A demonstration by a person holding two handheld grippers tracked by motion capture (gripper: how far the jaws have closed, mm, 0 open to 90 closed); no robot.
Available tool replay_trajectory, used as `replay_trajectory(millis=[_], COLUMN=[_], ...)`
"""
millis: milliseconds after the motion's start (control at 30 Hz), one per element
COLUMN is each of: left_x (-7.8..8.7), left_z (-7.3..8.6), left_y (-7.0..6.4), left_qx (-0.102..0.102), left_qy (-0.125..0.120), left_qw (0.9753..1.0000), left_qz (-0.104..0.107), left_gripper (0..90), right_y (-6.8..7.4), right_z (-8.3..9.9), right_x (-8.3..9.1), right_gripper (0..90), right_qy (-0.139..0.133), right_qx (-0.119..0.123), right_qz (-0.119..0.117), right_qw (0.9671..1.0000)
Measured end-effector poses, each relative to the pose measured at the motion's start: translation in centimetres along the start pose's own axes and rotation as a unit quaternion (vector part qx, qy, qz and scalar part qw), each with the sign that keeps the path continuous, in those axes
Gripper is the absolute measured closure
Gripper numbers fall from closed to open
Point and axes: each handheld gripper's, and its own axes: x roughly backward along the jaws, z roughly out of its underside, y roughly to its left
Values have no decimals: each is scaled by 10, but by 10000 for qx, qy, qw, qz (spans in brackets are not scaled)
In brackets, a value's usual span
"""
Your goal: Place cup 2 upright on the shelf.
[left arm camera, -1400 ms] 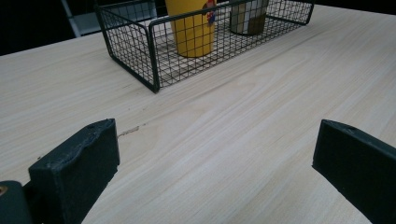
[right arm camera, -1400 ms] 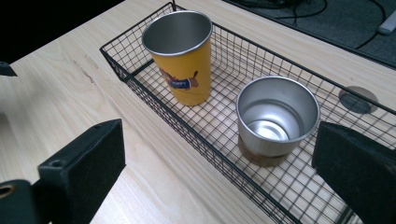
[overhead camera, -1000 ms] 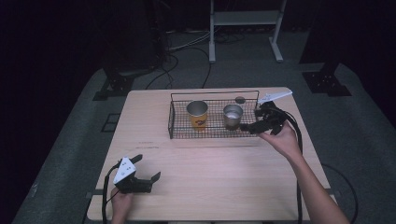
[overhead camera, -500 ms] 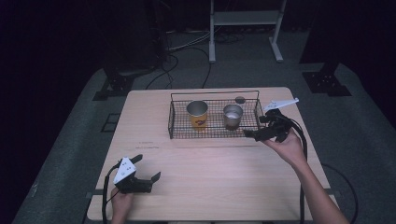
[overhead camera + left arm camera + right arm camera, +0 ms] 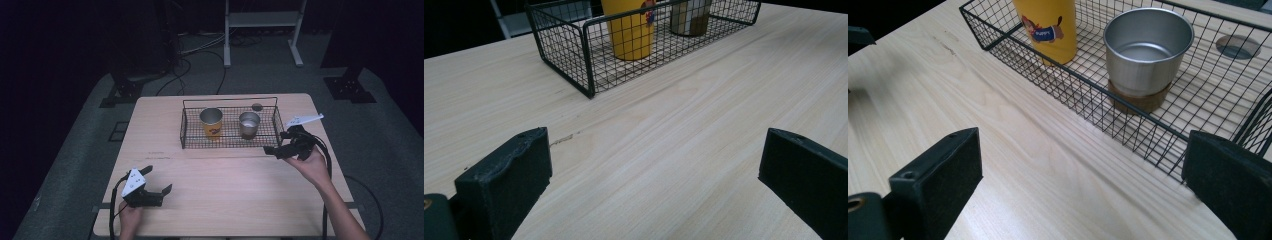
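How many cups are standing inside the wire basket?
2: the yellow cup stands left in the wire basket, and the steel cup stands right of it. None seems hidden.

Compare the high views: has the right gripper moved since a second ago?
Yes. The right gripper has drawn back from the basket, toward the table's near edge, jaws open.

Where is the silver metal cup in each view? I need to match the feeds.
High view: silver cup stands right of centre inside the wire basket.
Left gripper view: top edge, right of the yellow cup, only its lower body visible.
Right gripper view: upper right, inside the basket, on its cork base.
Shared landmark: the yellow cup beside it.
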Motion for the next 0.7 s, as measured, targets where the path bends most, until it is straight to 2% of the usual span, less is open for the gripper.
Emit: replay_trajectory(millis=[700], left_x=[0], left_z=[0], left_y=[0], left_qx=[3], left_qy=[6], left_qw=[10000], left_qz=[0], left_gripper=[0], right_y=[4], right_z=[29], right_x=[5], right_gripper=[20], right_qy=[5], right_qx=[-42], right_qz=[7], right_qw=[10000])
